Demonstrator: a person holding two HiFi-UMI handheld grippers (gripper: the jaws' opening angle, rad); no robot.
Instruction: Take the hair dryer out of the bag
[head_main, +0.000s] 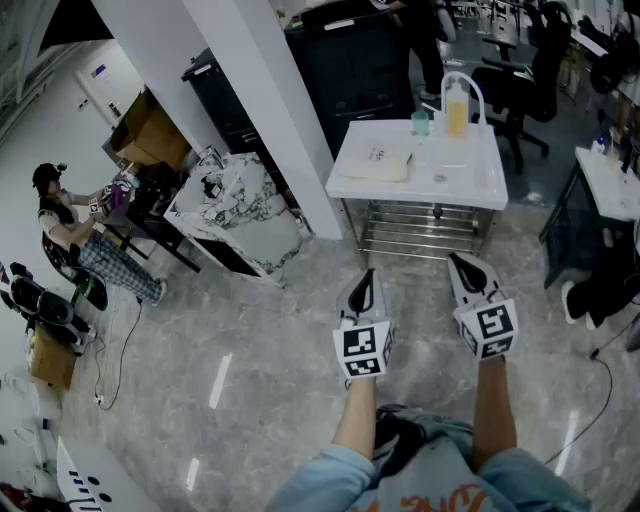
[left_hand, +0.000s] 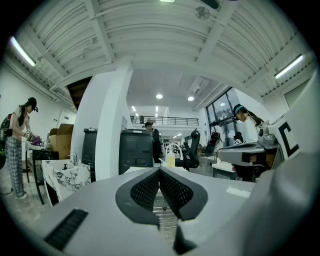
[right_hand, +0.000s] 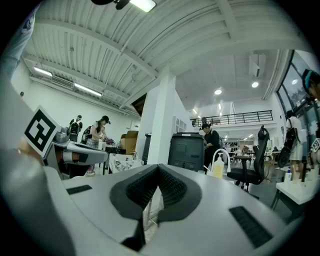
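White rectangular table (head_main: 470, 185) holds a flat pale pouch (head_main: 380, 165), probably soft; hair dryer unseen. Grey left gripper (head_main: 363, 278) and right gripper (head_main: 465, 265) are closed, empty.

**No wording can be read in full**

At the left end of the white rectangular table (head_main: 470, 190), a flat cream packet (head_main: 378, 165) carries dark print too small to read. Nearer than the table, the left gripper (head_main: 365, 278) and the right gripper (head_main: 462, 265) each bear a cube with black-and-white square code patterns, without letters. Nearer still, orange lettering on the person's pale blue shirt (head_main: 450, 470) is cut off by the frame edge.
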